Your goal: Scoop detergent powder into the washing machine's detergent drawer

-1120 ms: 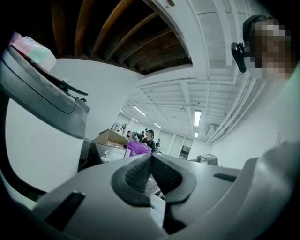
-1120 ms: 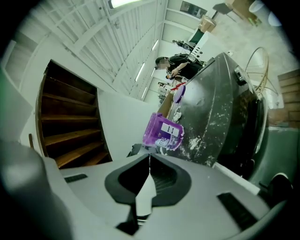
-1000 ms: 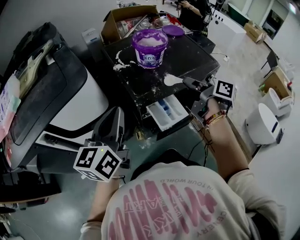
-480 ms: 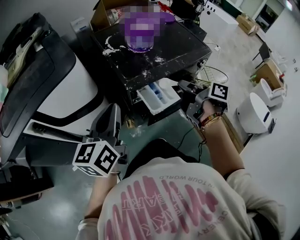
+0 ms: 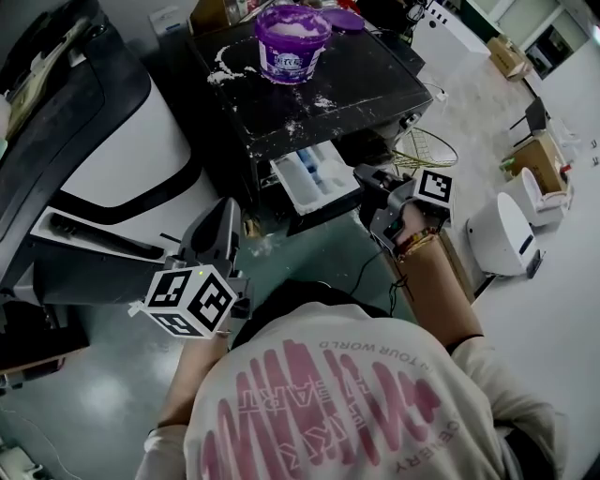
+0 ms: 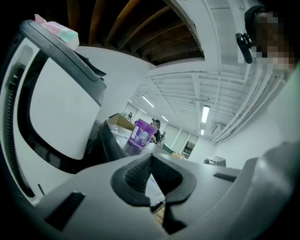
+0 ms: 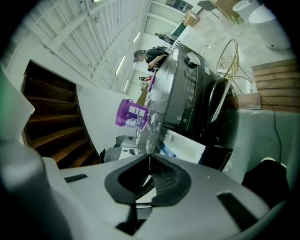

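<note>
Purple detergent tub (image 5: 292, 54) stands open, filled with white powder (image 5: 294, 27).

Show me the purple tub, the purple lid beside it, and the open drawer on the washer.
purple tub (image 5: 292, 58): head view, on its labelled side wall.
lid (image 5: 345, 19): head view, on its flat top.
drawer (image 5: 300, 193): head view, on a bare white part.

Dim, contrasty footage with fisheye-bent edges, lit by ceiling strip lights (image 6: 205, 114).
</note>
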`<state>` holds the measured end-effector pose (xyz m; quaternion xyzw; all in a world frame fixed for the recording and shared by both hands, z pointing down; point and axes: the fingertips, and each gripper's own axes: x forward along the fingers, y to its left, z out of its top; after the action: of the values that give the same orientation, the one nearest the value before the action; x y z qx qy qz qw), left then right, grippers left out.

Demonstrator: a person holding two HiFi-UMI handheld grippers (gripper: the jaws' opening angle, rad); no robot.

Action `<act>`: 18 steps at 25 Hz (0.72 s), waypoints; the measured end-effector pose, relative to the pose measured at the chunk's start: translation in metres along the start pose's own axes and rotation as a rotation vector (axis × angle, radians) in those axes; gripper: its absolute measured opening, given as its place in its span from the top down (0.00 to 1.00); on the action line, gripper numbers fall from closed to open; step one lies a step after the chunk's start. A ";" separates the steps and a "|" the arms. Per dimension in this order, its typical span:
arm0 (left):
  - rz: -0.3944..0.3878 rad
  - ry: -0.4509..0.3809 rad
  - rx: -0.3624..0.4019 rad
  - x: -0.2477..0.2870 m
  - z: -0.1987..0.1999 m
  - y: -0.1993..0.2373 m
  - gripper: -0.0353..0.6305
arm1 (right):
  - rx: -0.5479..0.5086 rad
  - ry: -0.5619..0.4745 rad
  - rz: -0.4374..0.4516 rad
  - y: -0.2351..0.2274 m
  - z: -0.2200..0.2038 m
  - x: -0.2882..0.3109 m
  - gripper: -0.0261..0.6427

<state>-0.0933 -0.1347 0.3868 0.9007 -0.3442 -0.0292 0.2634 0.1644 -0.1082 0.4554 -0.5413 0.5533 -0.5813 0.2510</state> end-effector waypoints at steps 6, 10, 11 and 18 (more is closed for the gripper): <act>0.066 0.000 -0.010 0.006 -0.013 0.000 0.94 | -0.028 0.111 -0.014 -0.014 -0.002 0.013 0.95; 0.133 -0.003 -0.030 0.007 -0.027 -0.009 0.94 | -0.062 0.225 -0.033 -0.023 -0.003 0.021 0.95; 0.147 -0.008 -0.039 0.007 -0.029 -0.012 0.94 | -0.073 0.252 -0.034 -0.024 -0.004 0.023 0.95; 0.237 -0.073 -0.063 -0.005 -0.028 -0.032 0.94 | -0.132 0.398 0.004 -0.017 -0.011 0.040 0.96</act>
<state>-0.0712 -0.0990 0.3949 0.8434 -0.4565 -0.0413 0.2804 0.1483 -0.1358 0.4873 -0.4300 0.6300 -0.6386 0.1017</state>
